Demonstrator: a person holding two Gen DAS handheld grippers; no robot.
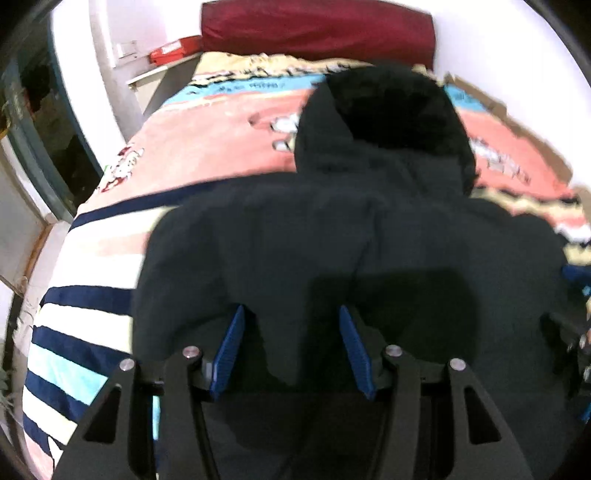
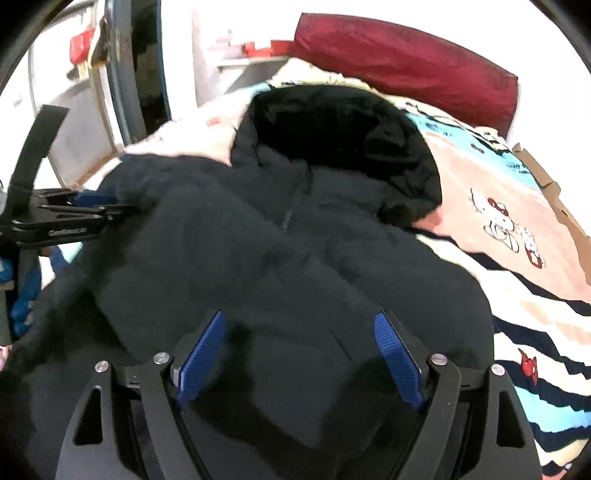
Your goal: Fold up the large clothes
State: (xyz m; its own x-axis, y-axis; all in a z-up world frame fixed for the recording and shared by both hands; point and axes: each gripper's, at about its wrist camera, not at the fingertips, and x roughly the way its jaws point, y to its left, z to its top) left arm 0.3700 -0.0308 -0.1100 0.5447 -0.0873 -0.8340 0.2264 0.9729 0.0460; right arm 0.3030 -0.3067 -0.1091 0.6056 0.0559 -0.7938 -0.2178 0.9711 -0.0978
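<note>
A black hooded jacket (image 1: 332, 236) lies spread on the bed, its hood (image 1: 384, 122) pointing toward the pillow. In the right wrist view the jacket (image 2: 280, 266) shows its front zipper (image 2: 291, 214) below the hood (image 2: 332, 125). My left gripper (image 1: 291, 310) stands open just over the jacket's body, its blue pads (image 1: 232, 350) apart with only flat cloth under them. My right gripper (image 2: 300, 315) is open wider, also low over the dark cloth. The left gripper (image 2: 122, 210) shows side-on at the jacket's left shoulder. The right gripper (image 1: 569, 343) peeks in at the edge, too little to tell its state.
The bed carries a pink cartoon blanket (image 2: 509, 221) with navy and cream stripes (image 1: 81, 332). A dark red pillow (image 1: 317, 33) lies at the head. A red box (image 1: 173, 51) sits on a shelf at back left. Cardboard (image 2: 550, 184) lines the bed's right side.
</note>
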